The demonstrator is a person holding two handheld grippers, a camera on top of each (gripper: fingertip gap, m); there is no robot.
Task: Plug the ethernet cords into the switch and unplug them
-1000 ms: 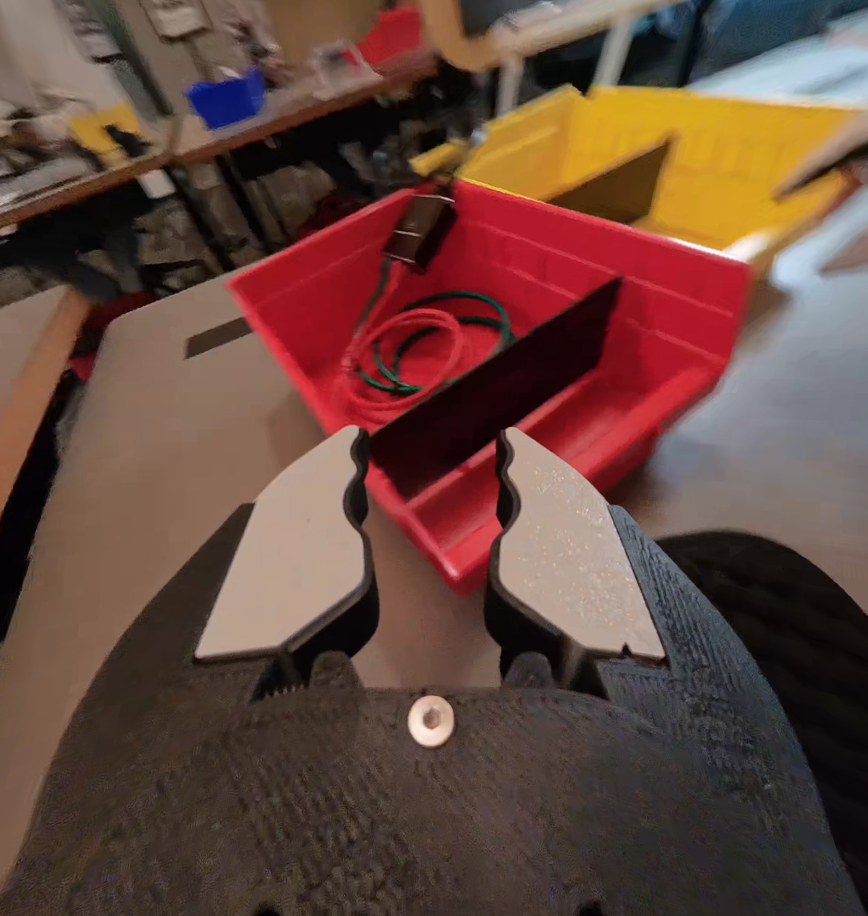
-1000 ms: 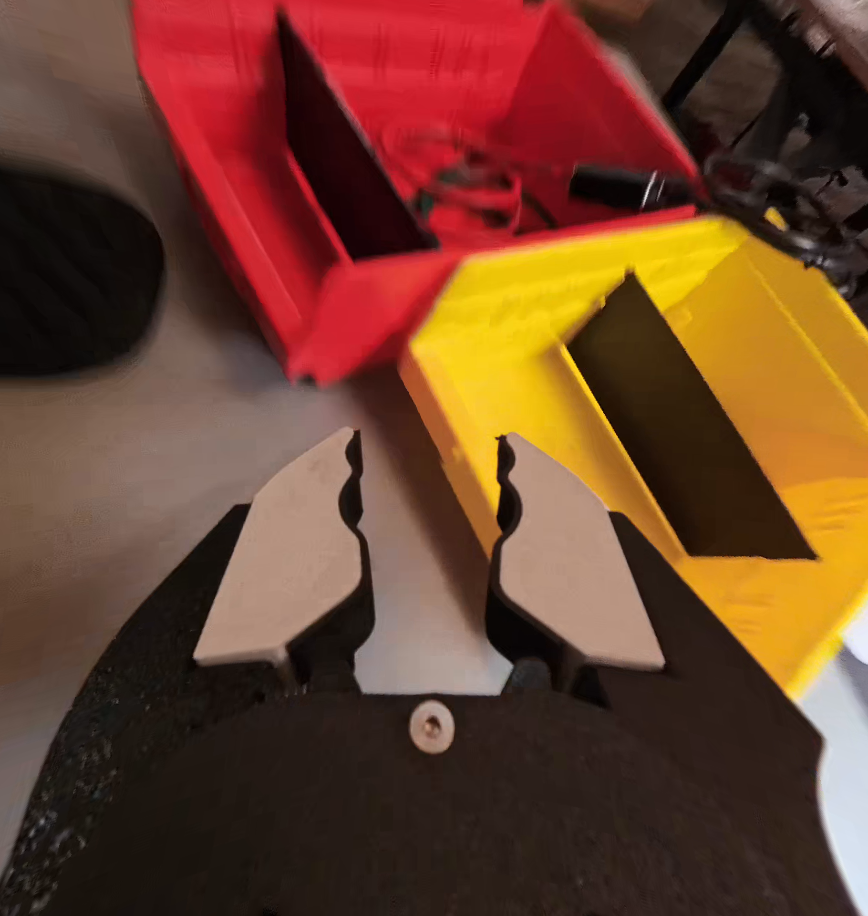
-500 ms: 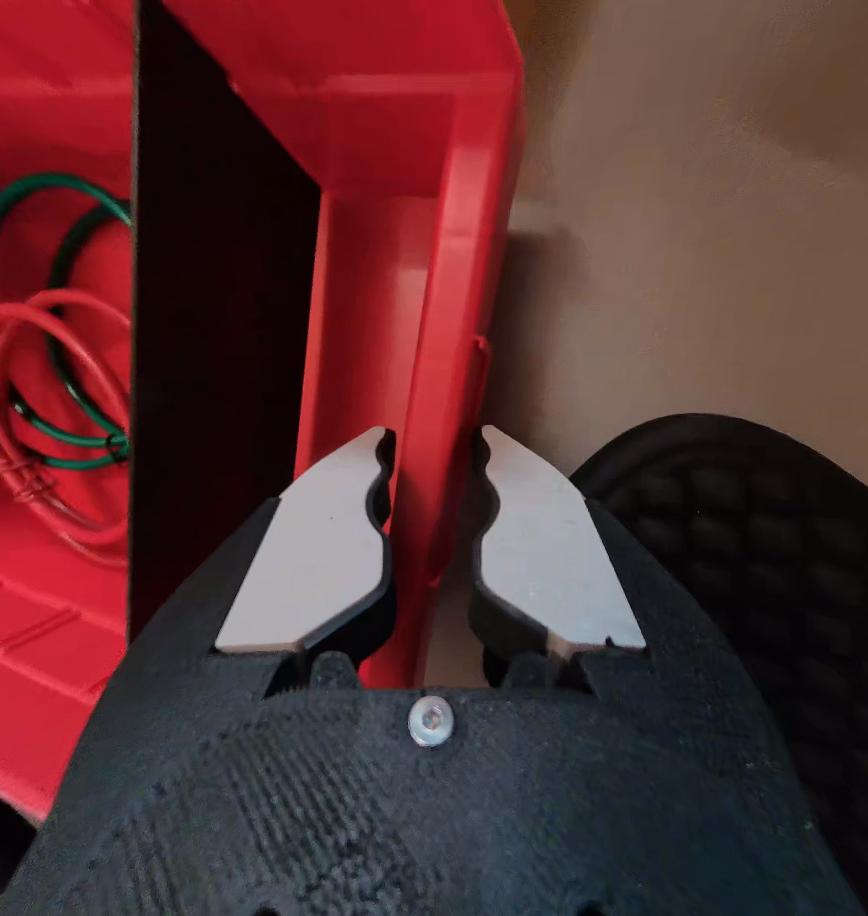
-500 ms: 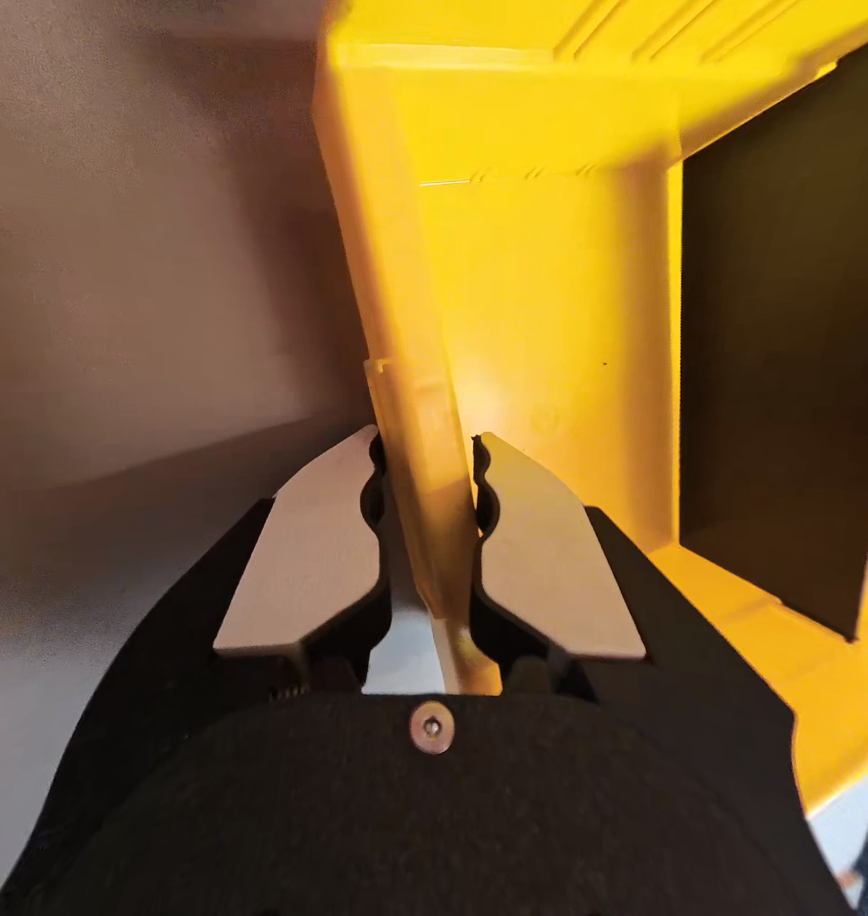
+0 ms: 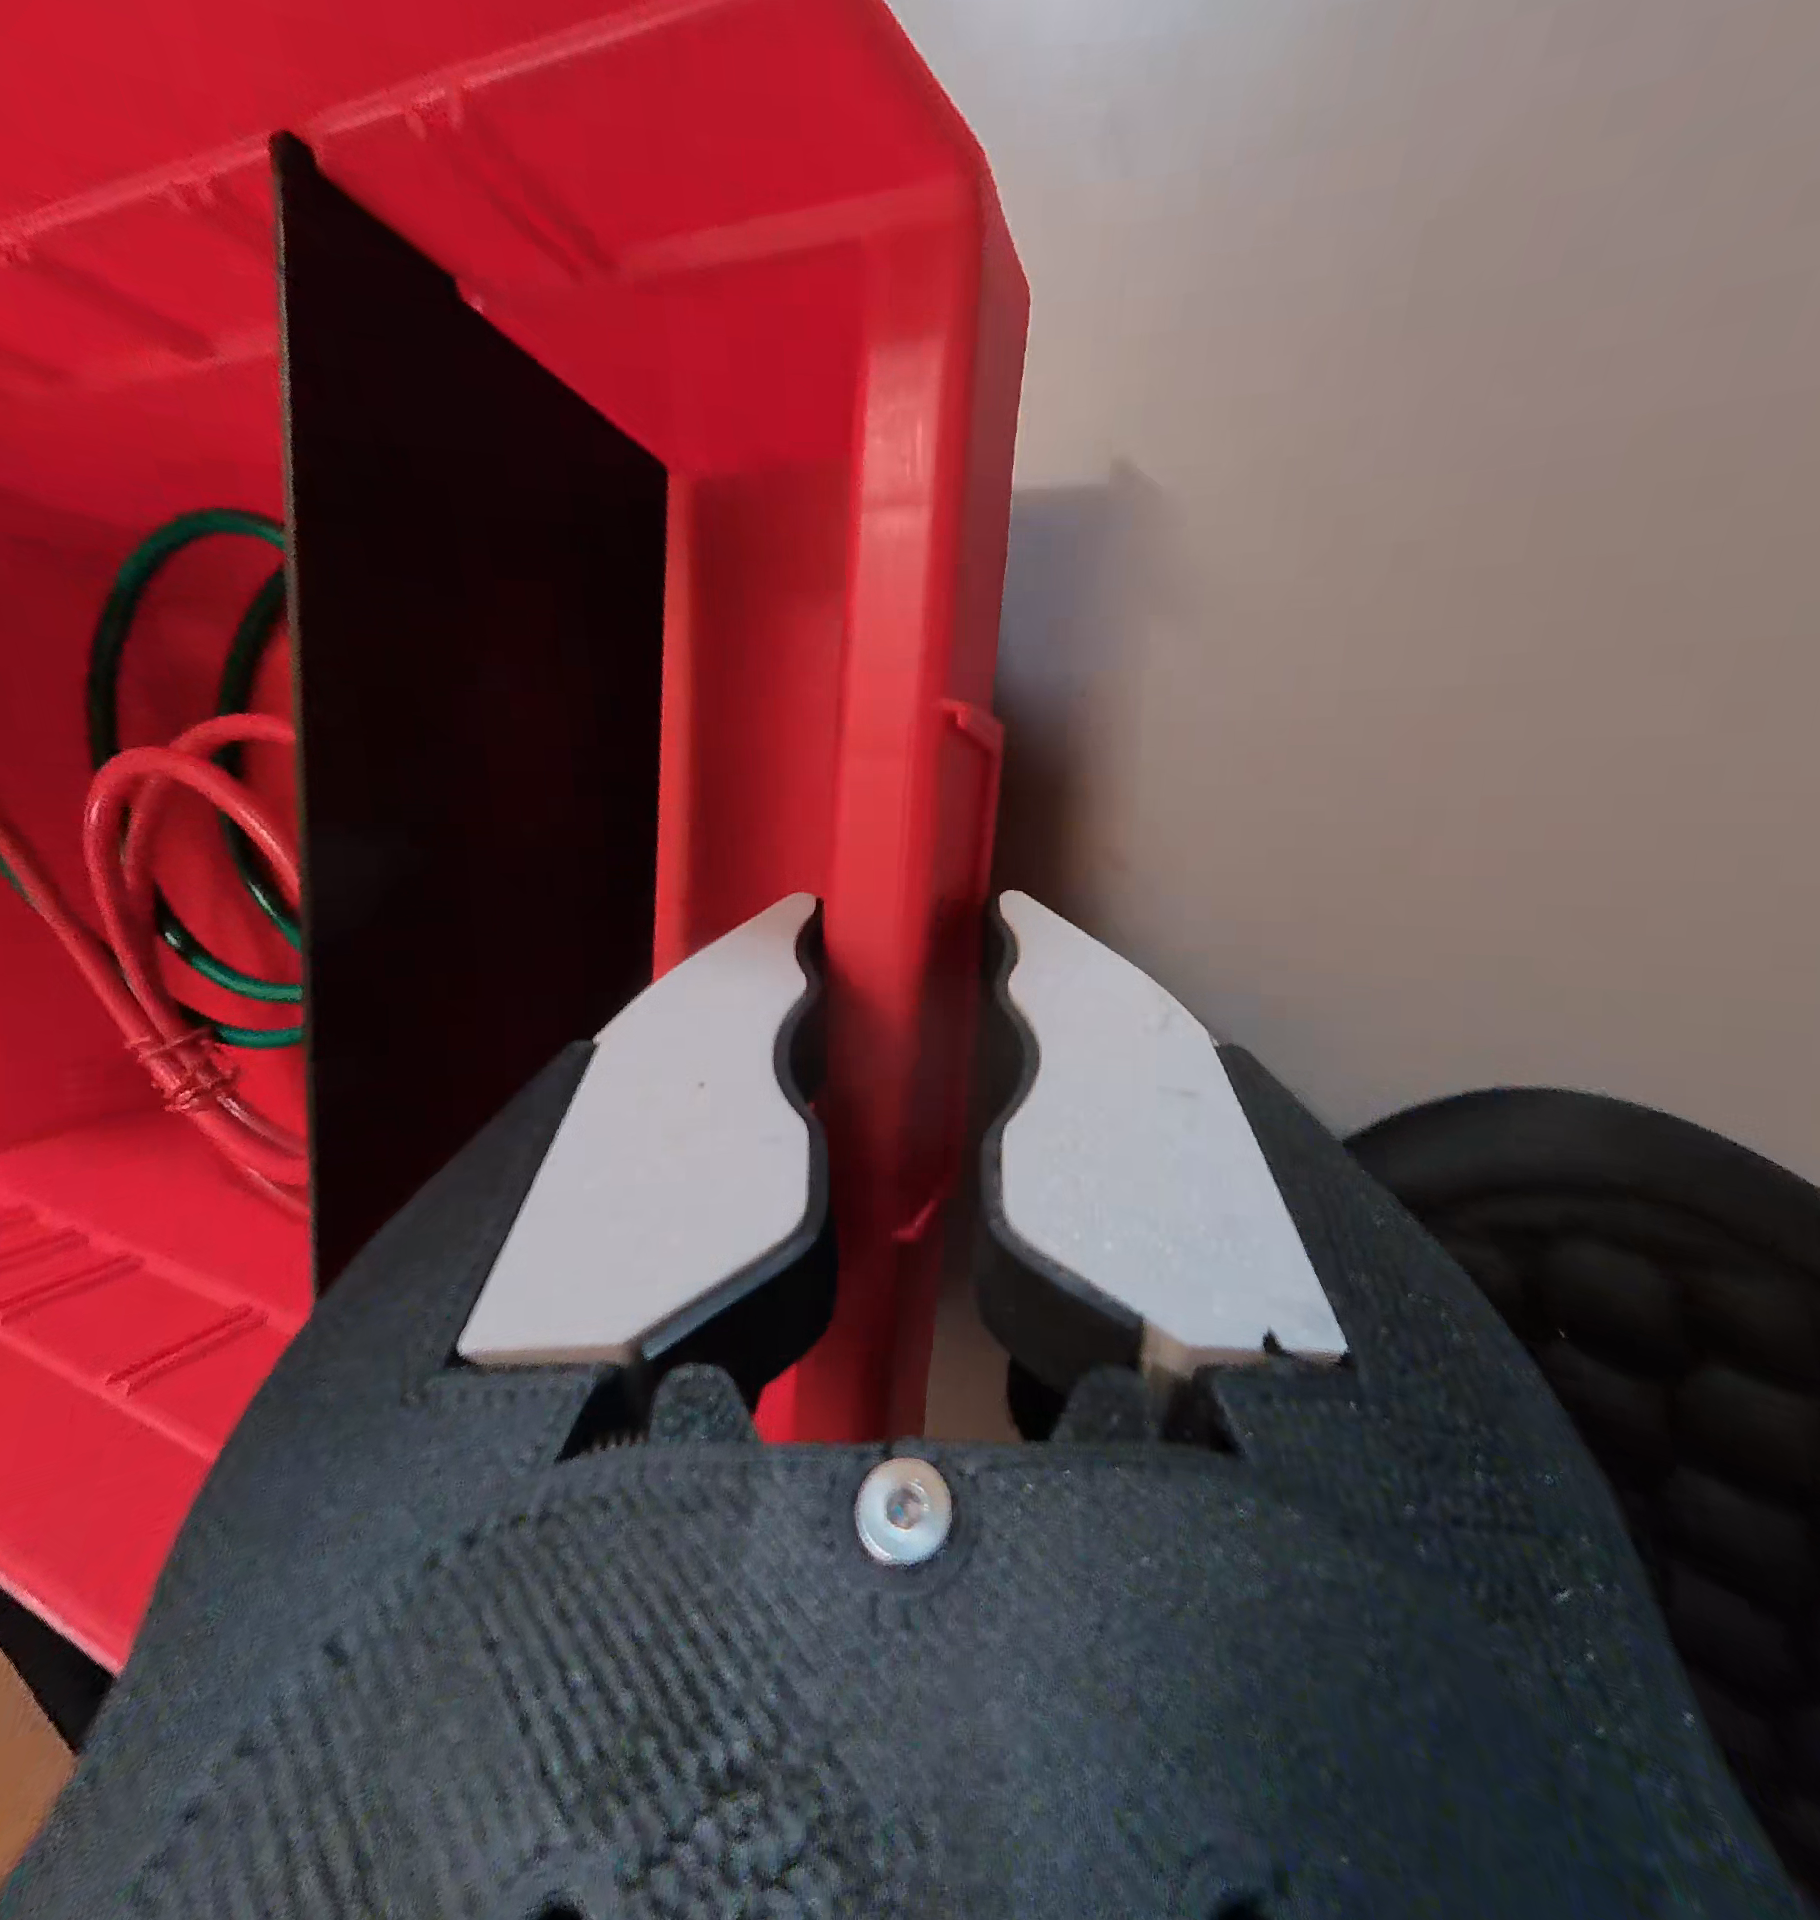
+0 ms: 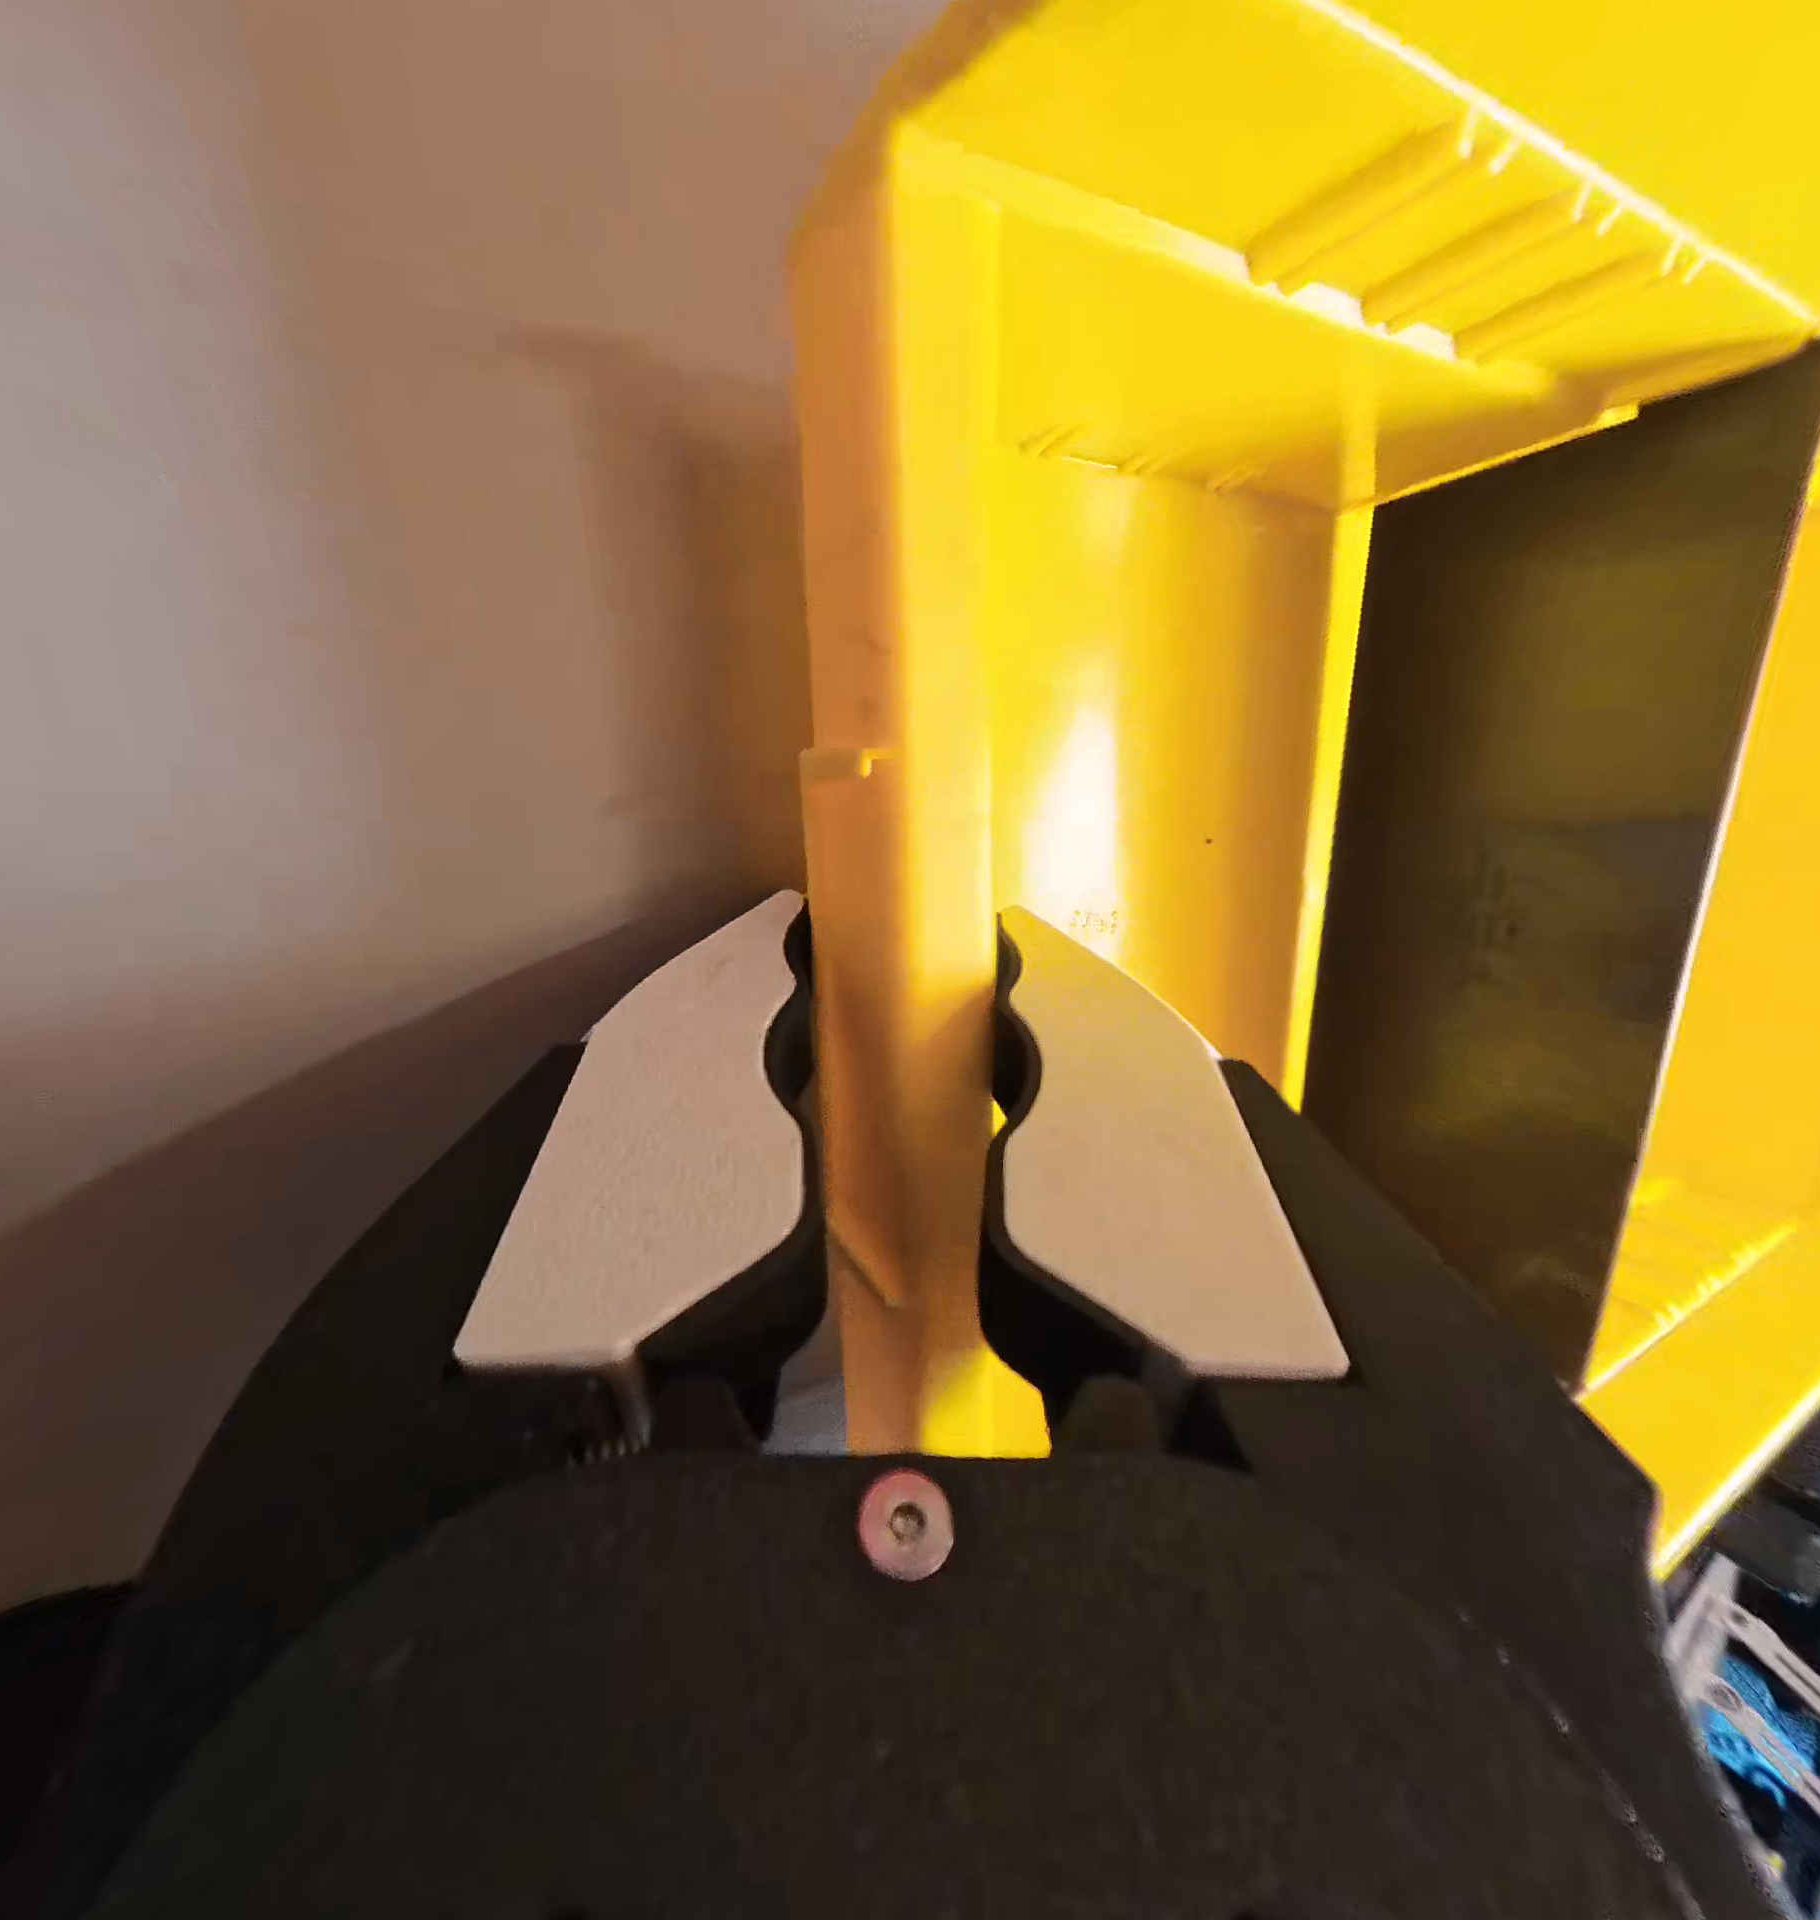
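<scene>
My left gripper (image 5: 906, 914) is shut on the right side wall of a red bin (image 5: 916, 520), one finger inside and one outside. In the bin, behind a black divider (image 5: 470, 727), lie a coiled green ethernet cord (image 5: 116, 644) and a red ethernet cord (image 5: 121, 831). The switch is out of view. My right gripper (image 6: 901, 925) is shut on the left side wall of a yellow bin (image 6: 885, 520), which holds a dark divider (image 6: 1560, 831) and nothing else that I can see.
Both bins stand on a grey-beige table (image 5: 1405, 520), which also shows in the right wrist view (image 6: 262, 520). The black body of the other gripper (image 5: 1633, 1351) sits close at the lower right of the left wrist view. Clutter shows past the table edge (image 6: 1779, 1766). My right fingertips sit around 40 cm from my left ones.
Both grippers came down from above the table onto the bin walls and narrowed their jaws onto them, left on the red bin, right on the yellow bin.
</scene>
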